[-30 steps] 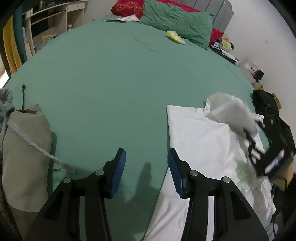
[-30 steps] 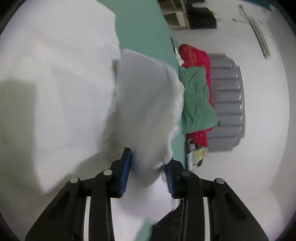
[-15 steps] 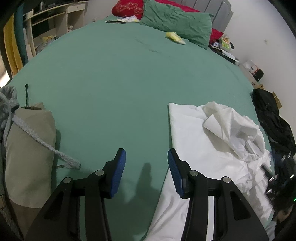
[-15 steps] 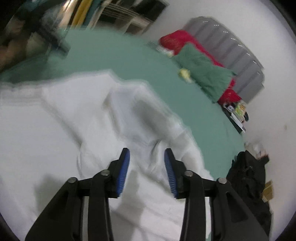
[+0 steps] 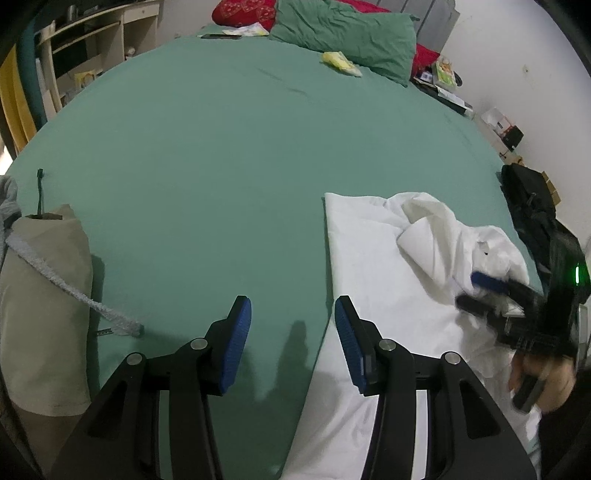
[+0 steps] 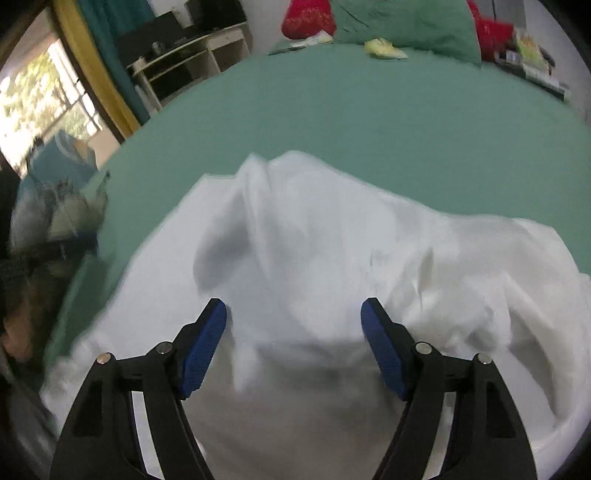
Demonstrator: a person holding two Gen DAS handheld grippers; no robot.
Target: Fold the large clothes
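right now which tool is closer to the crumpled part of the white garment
Right. The right tool hangs directly over the crumpled part of the white garment, its jaws opening with no cloth pinched. The left tool sits off at the garment's flat left edge.

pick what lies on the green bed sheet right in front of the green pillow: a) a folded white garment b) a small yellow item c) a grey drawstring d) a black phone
b: a small yellow item lies on the green bed sheet just in front of the green pillow; the white garment sits far nearer the camera.
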